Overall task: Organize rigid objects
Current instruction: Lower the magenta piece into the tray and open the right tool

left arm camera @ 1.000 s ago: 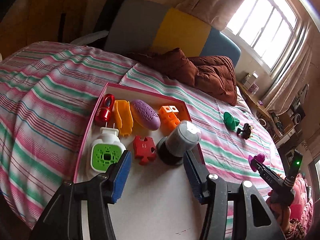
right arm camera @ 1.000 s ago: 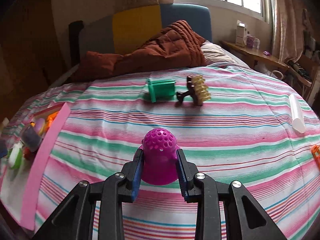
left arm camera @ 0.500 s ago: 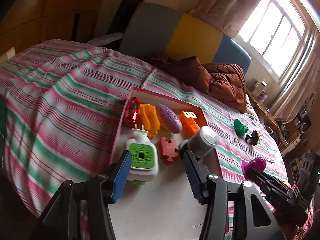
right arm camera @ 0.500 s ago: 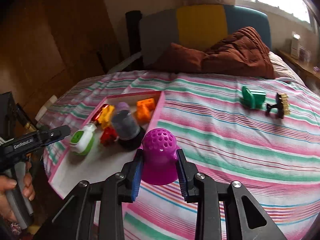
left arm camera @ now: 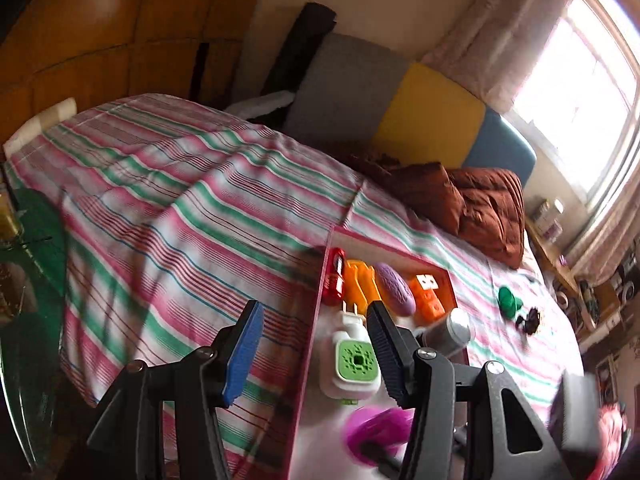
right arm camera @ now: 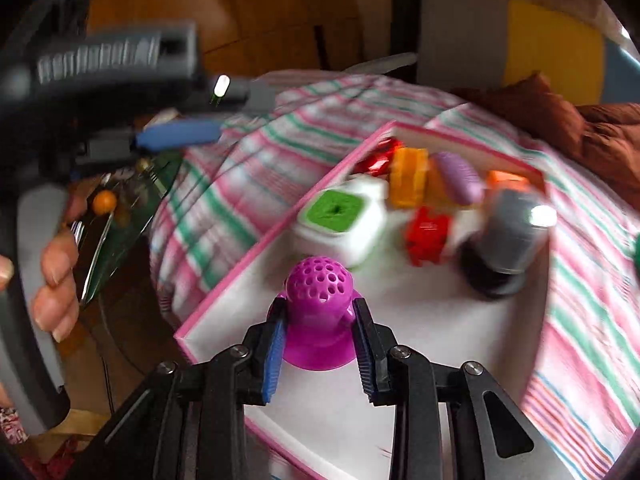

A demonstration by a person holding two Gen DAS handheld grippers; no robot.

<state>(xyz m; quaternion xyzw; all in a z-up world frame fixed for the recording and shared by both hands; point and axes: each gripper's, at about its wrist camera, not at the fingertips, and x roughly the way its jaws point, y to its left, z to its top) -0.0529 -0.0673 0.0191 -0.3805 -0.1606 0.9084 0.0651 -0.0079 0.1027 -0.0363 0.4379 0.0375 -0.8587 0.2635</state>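
- Striped bedspread (left arm camera: 168,200) is covering a bed; a brown quilt (left arm camera: 480,196) is lying bunched near the headboard, under a bright window.
- Pink-rimmed tray (right arm camera: 256,248) is sitting on the bed, holding a row of small objects: a red piece, an orange one, a purple oval (left arm camera: 394,288), an orange block, a white plug with a green face (left arm camera: 356,360), a red jigsaw-shaped piece (right arm camera: 426,236) and a grey cylinder (right arm camera: 508,236).
- Right-wrist view is smearing from motion; the far tray objects are blurring, so finer details are not readable.
- Left-wrist view is cutting off the tray's near end; the left gripper's right finger is covering part of the grey cylinder.
- Green object (left arm camera: 508,300) and a small dark one beside it are lying on the bedspread past the tray; shapes are hard to make out.
- Right gripper (right arm camera: 318,340) is angling downward over the tray's bare near part, its fingers pinching the waist of a magenta perforated dome (right arm camera: 320,312).
- Same dome is showing blurred at the bottom of the left-wrist view.
- Left gripper (left arm camera: 316,352) is hanging off the tray's left edge, fingers spread wide, nothing between them.
- Person's hand (right arm camera: 56,272) is wrapping the left gripper's handle, fingertips showing at the frame's left edge.
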